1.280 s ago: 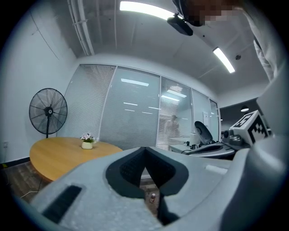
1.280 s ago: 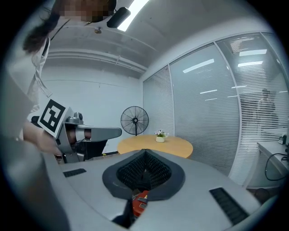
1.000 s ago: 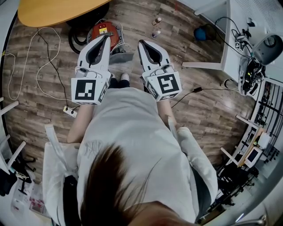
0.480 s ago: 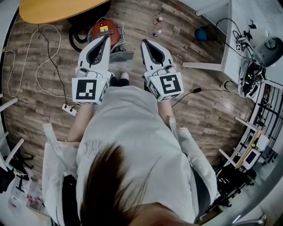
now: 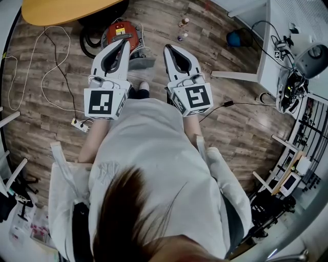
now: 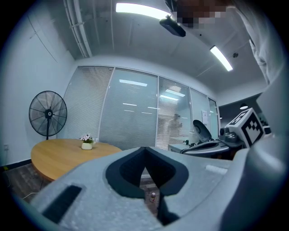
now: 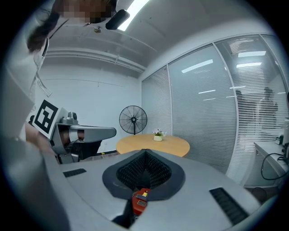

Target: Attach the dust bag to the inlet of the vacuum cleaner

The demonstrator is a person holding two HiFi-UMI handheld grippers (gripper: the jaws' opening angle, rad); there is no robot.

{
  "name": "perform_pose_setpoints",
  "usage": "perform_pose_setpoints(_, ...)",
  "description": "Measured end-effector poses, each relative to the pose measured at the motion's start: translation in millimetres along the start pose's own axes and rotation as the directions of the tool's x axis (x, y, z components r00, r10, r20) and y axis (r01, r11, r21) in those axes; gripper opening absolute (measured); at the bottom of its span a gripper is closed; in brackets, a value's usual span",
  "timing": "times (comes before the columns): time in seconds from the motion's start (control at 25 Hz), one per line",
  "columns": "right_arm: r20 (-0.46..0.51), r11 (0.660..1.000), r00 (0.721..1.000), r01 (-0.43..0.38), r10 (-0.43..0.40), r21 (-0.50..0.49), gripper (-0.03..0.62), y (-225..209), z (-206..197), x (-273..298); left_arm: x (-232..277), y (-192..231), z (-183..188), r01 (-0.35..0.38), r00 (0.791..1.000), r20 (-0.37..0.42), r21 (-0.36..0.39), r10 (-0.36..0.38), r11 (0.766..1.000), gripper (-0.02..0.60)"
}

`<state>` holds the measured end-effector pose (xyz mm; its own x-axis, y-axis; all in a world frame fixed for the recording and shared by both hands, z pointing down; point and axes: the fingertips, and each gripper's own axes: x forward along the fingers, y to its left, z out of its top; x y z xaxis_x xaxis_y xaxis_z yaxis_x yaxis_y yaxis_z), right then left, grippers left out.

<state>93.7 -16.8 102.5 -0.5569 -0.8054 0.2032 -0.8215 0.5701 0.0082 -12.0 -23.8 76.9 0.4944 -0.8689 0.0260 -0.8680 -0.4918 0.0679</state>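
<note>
The red vacuum cleaner (image 5: 119, 33) stands on the wooden floor under the edge of a round table, with a black hose (image 5: 88, 42) curled at its left. A grey flat piece (image 5: 142, 63) lies just right of it; I cannot tell whether it is the dust bag. My left gripper (image 5: 123, 45) hangs above the vacuum's near side, shut and empty. My right gripper (image 5: 168, 49) is held beside it, apart, also shut and empty. In the right gripper view the vacuum (image 7: 141, 201) shows below the closed jaws. The left gripper (image 6: 144, 149) points level across the room.
A round wooden table (image 5: 60, 10) with a small flower pot (image 6: 86, 143) stands ahead, a floor fan (image 6: 48, 113) beyond it. Two small bottles (image 5: 182, 23) and a blue object (image 5: 234, 39) sit on the floor. A white cord and power strip (image 5: 79, 125) lie left. A white desk (image 5: 266, 46) stands right.
</note>
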Motion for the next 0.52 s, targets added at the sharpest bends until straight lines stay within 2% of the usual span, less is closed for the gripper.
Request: perform_pose_setpoints(0.52, -0.012, 1.0, 1.0, 0.0, 0.0, 0.0, 0.002, -0.9, 0.2, 4.1, 0.0, 4.9, -0.7, -0.007, 1.0, -0.004, -0.002, 0.007, 1.0, 0.015)
